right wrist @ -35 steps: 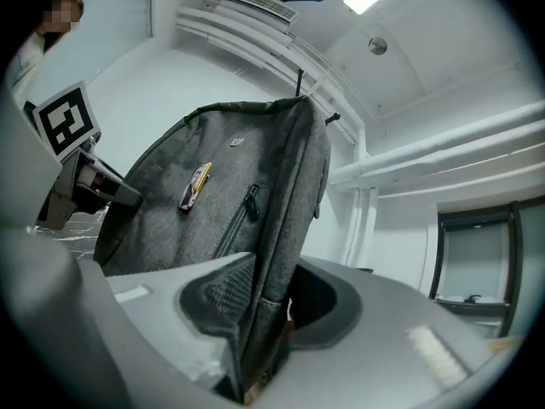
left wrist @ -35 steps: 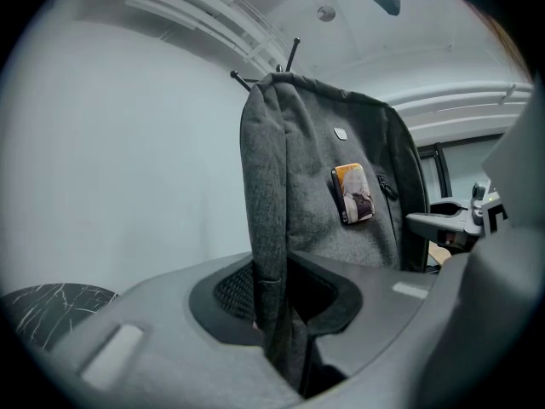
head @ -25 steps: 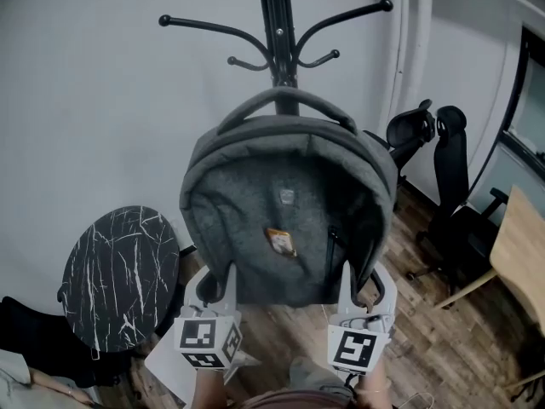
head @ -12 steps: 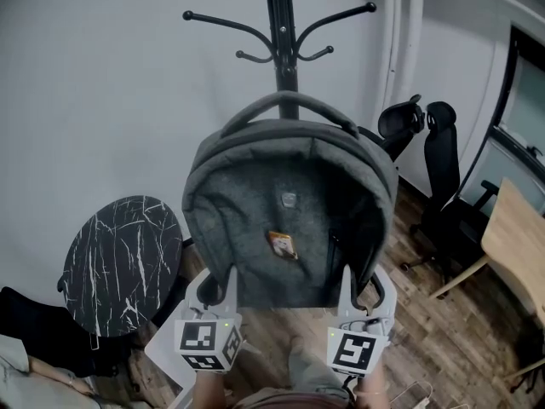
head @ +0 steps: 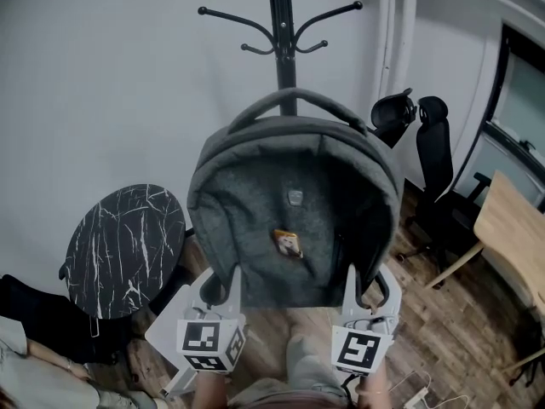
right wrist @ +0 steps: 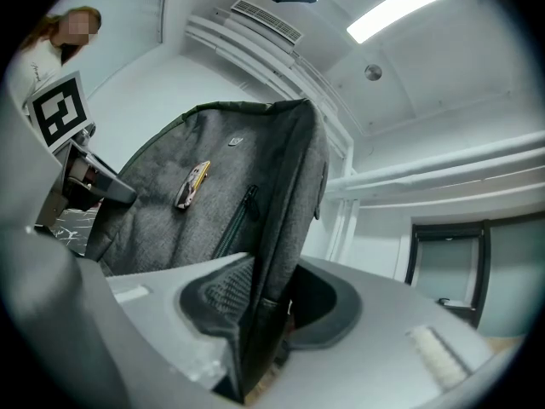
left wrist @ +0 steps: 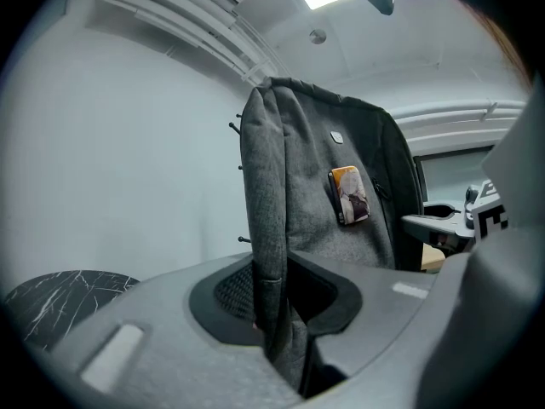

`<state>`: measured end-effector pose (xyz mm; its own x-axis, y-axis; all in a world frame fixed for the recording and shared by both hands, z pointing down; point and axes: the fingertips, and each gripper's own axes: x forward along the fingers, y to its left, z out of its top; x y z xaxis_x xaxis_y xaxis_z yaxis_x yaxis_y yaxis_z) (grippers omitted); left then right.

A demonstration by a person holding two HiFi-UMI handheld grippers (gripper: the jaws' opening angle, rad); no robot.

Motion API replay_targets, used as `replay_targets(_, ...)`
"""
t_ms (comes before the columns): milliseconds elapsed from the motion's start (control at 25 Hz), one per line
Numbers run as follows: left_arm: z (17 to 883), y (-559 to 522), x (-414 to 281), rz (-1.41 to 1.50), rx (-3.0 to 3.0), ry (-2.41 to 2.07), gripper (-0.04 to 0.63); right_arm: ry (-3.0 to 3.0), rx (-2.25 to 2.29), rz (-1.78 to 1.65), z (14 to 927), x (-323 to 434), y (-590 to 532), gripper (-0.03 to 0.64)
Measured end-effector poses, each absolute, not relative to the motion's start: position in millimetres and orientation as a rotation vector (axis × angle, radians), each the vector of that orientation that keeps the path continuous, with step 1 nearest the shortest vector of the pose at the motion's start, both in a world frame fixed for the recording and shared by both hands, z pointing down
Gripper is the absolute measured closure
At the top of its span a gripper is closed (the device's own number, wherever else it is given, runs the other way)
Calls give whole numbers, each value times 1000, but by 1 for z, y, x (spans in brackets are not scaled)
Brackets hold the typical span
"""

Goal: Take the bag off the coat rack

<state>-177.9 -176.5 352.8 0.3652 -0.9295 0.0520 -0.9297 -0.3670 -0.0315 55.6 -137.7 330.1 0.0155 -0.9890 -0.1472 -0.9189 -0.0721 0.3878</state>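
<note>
The grey backpack point(head: 294, 211) is held upright in front of me by both lower side edges. My left gripper point(head: 223, 284) is shut on the bag's left edge, and the grey fabric point(left wrist: 272, 228) runs down between its jaws point(left wrist: 272, 301). My right gripper point(head: 364, 284) is shut on the right edge, again with fabric point(right wrist: 281, 211) pinched between its jaws point(right wrist: 264, 305). The black coat rack point(head: 283, 32) stands behind the bag against the wall. Its hooks are bare, and its pole shows above the bag's top handle point(head: 294, 100). A small orange tag point(head: 288, 243) sits on the bag's front.
A round black marble side table point(head: 128, 250) stands at lower left. Black office chairs point(head: 430, 156) are at the right, with a wooden table point(head: 511, 228) beyond them. A person's sleeve point(head: 21, 373) shows at the bottom left corner. Wooden floor lies below.
Both grippers have carried the bag back from the coat rack, which now looks smaller and farther up the picture. The grip on both edges is unchanged.
</note>
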Motion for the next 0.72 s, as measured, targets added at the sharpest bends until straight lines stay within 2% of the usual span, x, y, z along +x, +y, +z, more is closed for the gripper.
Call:
replay_targets(400,357,-113,-182,93,2596,-1759,517,-1997,2105,-568,334,51,-72,505)
replay_targets(720,353,-98,-180,77,2579,-1774,517,-2005,2082,-581,328,54,-62,505)
